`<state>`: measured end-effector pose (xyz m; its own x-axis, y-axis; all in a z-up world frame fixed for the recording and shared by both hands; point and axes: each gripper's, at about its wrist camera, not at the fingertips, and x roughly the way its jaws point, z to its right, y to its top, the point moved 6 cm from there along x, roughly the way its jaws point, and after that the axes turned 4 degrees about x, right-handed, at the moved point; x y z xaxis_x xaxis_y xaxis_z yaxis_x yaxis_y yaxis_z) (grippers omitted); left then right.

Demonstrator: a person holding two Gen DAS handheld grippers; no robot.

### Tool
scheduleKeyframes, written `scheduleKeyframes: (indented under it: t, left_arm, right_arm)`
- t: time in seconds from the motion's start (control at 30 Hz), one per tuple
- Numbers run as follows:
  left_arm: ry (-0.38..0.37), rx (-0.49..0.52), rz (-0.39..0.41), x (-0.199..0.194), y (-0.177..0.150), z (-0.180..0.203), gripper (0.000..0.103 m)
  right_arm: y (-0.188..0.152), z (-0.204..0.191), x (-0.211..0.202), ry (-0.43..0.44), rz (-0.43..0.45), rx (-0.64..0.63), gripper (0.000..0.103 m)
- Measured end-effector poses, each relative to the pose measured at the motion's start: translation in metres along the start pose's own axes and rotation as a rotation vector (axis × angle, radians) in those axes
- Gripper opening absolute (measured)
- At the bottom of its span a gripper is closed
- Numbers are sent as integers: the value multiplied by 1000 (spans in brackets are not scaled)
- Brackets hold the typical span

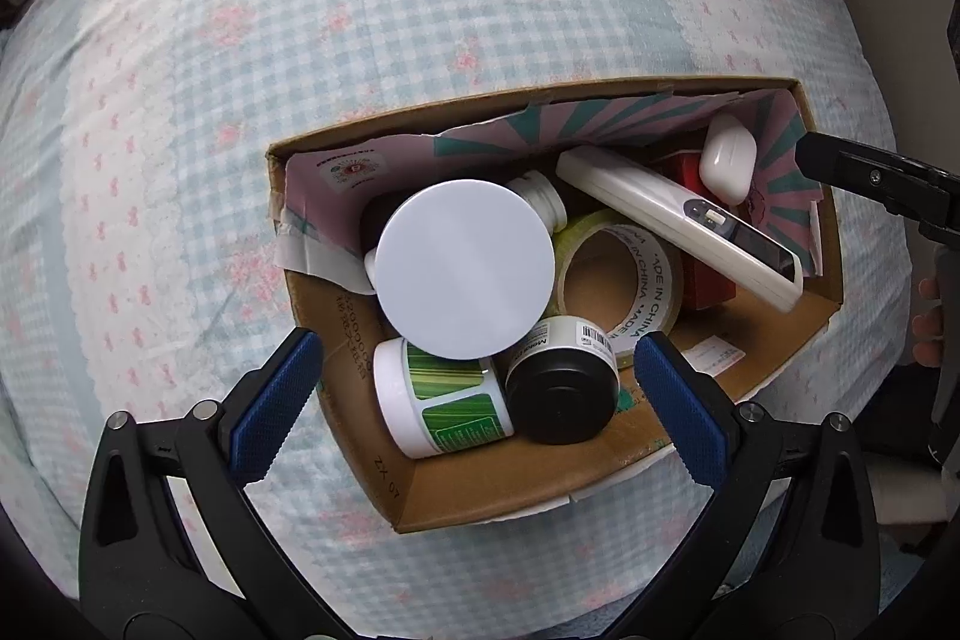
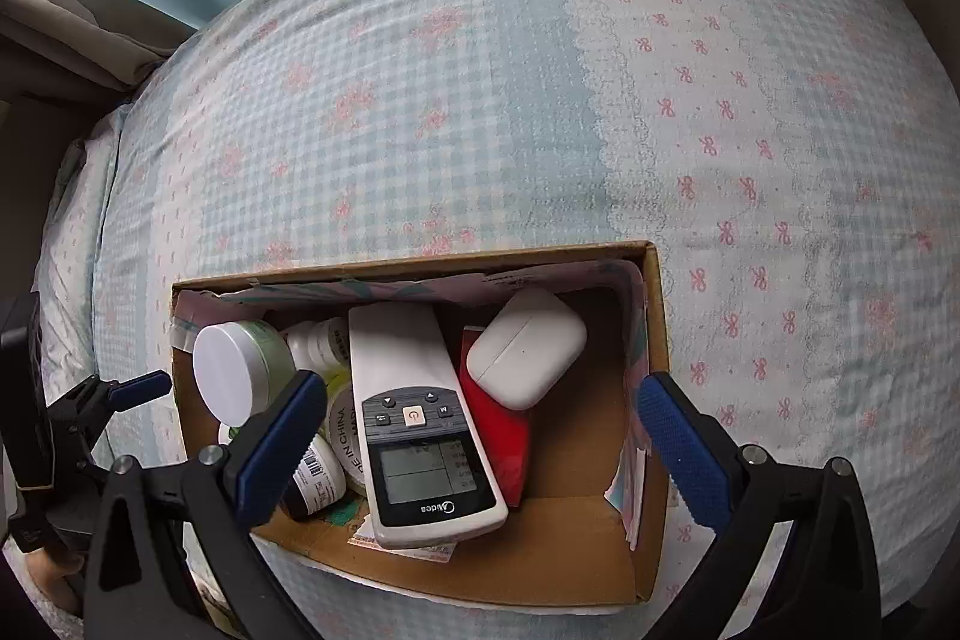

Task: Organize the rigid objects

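Both the left gripper (image 1: 477,400) and the right gripper (image 2: 474,442) hang released and empty above the brown cardboard box (image 2: 654,304) on the checked bedsheet (image 2: 480,100). The white remote control (image 2: 420,418), white earbud case (image 2: 527,347) and round white-lidded jar (image 1: 465,268) lie inside. Lift straight up, clear of the rim; probably nothing remains outside.

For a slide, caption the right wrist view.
Open right claw above a cardboard box on a bed, holding a remote control, earbud case, jars and tape.
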<state>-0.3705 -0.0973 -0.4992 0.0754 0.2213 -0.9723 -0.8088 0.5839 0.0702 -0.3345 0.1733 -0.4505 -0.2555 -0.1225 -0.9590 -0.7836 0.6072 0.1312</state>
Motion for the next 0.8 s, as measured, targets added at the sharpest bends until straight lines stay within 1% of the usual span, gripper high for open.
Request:
scheduleKeyframes:
  t: [0.27, 0.43, 0.53, 0.63, 0.73, 0.8]
  left_arm:
    - [5, -33, 46, -20, -11, -4, 103]
    - [19, -54, 84, -44, -25, 2, 103]
    - [45, -75, 101, -61, -36, 8, 103]
    - [51, -109, 122, -83, -50, 15, 103]
    - [68, -121, 163, -115, -58, 28, 103]
    - [100, -129, 203, -141, -60, 38, 103]
  right_arm:
    - [-8, -9, -6, -16, 18, -20, 103]
    - [-16, -15, -25, 1, 48, -40, 103]
    - [-21, -16, -43, 11, 74, -63, 103]
    - [-28, -11, -68, 13, 100, -80, 103]
    - [-35, -4, -106, 15, 142, -91, 103]
    - [-39, 1, -138, 3, 185, -112, 103]
